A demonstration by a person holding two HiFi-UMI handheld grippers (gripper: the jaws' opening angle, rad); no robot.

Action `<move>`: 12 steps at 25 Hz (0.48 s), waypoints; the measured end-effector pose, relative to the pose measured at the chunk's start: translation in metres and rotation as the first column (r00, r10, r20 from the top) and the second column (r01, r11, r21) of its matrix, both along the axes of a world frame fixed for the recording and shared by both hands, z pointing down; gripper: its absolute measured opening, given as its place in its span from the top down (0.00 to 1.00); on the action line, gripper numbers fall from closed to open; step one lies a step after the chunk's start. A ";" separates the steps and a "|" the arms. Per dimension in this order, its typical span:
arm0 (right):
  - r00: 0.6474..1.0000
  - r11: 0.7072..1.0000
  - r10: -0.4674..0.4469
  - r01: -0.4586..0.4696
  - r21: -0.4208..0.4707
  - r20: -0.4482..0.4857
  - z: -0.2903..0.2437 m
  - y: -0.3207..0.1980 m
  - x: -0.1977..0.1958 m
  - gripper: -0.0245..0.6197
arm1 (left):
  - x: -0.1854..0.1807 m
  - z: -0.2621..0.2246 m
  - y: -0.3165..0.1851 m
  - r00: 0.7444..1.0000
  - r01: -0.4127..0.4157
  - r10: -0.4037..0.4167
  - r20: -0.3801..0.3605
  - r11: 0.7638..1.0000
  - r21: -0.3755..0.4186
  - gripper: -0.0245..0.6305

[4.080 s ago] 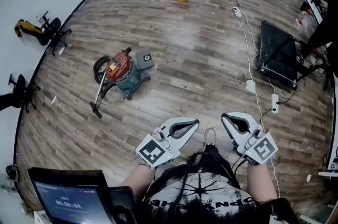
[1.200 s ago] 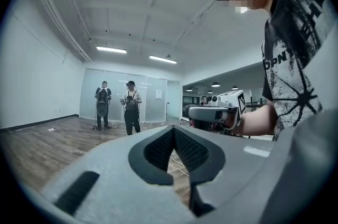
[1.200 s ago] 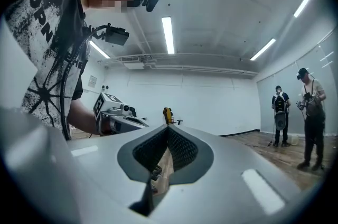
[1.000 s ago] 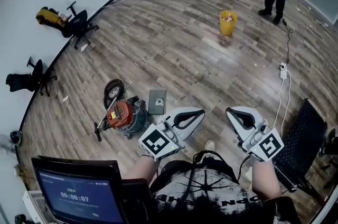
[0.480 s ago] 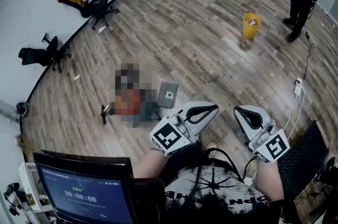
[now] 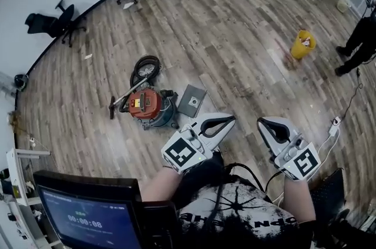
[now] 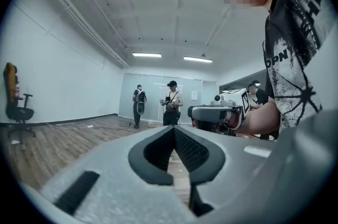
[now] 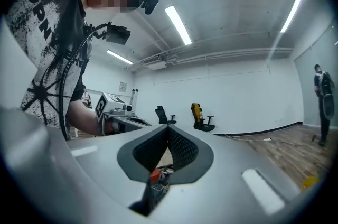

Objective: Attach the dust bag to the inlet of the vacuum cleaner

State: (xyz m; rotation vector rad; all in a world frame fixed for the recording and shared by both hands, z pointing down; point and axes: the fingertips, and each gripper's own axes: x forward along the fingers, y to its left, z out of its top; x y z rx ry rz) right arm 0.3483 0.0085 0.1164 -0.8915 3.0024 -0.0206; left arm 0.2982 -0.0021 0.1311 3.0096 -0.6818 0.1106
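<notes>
A red and teal vacuum cleaner (image 6: 150, 106) lies on the wooden floor with its black hose (image 6: 145, 71) coiled behind it. A flat grey dust bag (image 6: 192, 101) lies just right of it. My left gripper (image 6: 230, 119) is held at waist height, shut and empty, its tip over the floor just right of the bag. My right gripper (image 6: 261, 122) hangs beside it, also shut and empty. In the left gripper view the left gripper (image 7: 173, 129) has its jaws together. In the right gripper view the right gripper (image 8: 168, 129) is shut too, and the vacuum cleaner (image 8: 157, 178) shows small beyond its jaws.
A yellow bucket (image 6: 302, 44) stands at the right, near a person (image 6: 359, 36). Office chairs (image 6: 64, 20) stand along the white wall at upper left. A white power strip and cable (image 6: 336, 122) lie at right. A screen (image 6: 88, 212) sits at lower left.
The view has swung, so the vacuum cleaner and dust bag now lie closer in front of me. Both grippers stay shut and held together at waist height.
</notes>
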 end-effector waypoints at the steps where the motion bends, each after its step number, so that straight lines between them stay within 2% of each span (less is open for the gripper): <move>1: 1.000 1.000 -0.025 0.025 0.003 -0.006 -0.003 -0.015 -0.008 0.95 | -0.008 -0.002 -0.013 1.000 0.022 -0.022 -0.005 1.000 0.006 0.96; 6: 0.985 0.987 -0.158 0.158 -0.005 -0.062 -0.009 -0.107 -0.088 0.95 | -0.081 0.001 -0.101 0.991 0.134 -0.134 -0.002 0.991 0.005 0.96; 12: 0.957 0.961 -0.277 0.278 0.002 -0.087 -0.006 -0.164 -0.146 0.95 | -0.141 0.000 -0.154 0.971 0.238 -0.238 0.000 0.971 0.038 0.96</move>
